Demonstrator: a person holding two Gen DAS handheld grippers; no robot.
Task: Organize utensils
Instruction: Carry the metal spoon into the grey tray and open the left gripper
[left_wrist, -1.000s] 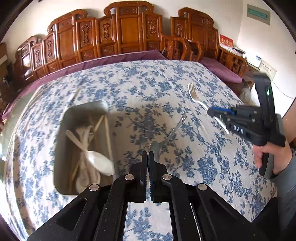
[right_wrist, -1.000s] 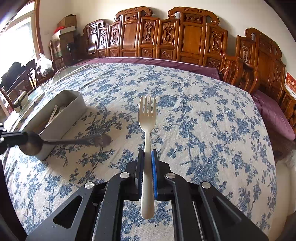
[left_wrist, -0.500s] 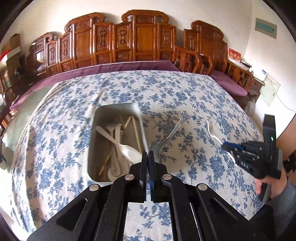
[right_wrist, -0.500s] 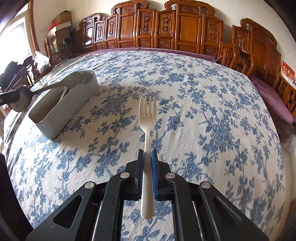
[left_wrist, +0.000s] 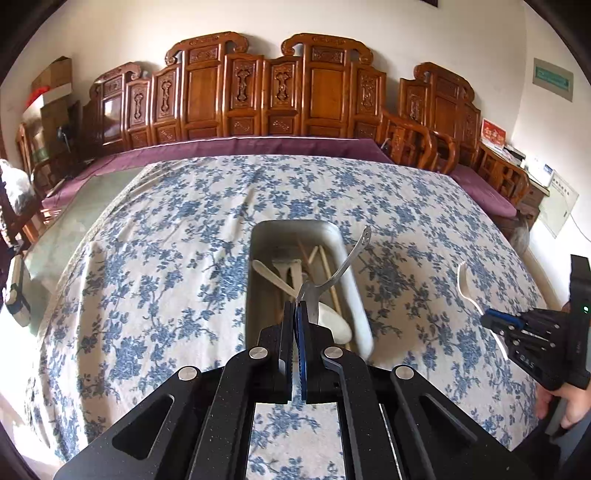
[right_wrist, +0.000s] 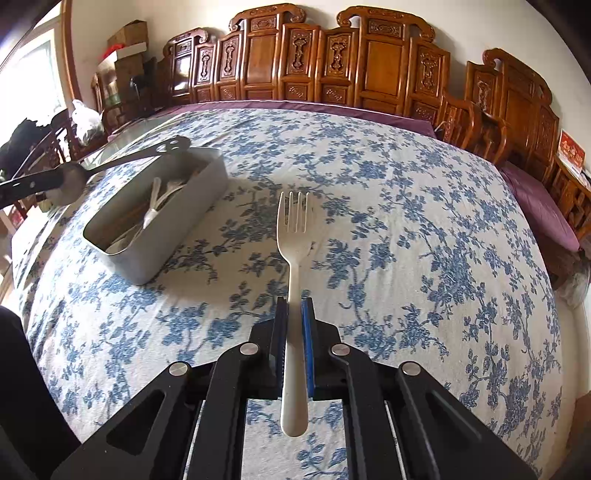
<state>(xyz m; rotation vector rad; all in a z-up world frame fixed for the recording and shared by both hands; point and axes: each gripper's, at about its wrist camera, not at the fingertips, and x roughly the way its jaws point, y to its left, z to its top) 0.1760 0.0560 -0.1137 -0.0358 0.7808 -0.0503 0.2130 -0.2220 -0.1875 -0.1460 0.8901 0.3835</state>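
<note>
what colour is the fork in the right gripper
Cream white fork, shown best in the right wrist view.

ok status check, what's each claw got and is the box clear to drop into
Left claw shut on metal spoon, over the grey box. Right claw shut on white fork, beside box. Box part full, nothing blocking.

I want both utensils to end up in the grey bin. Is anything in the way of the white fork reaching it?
Nothing visible blocks it. Only bare floral tablecloth lies between the white fork in the right tool and the grey bin. The left tool holds the metal spoon over the bin.
</note>
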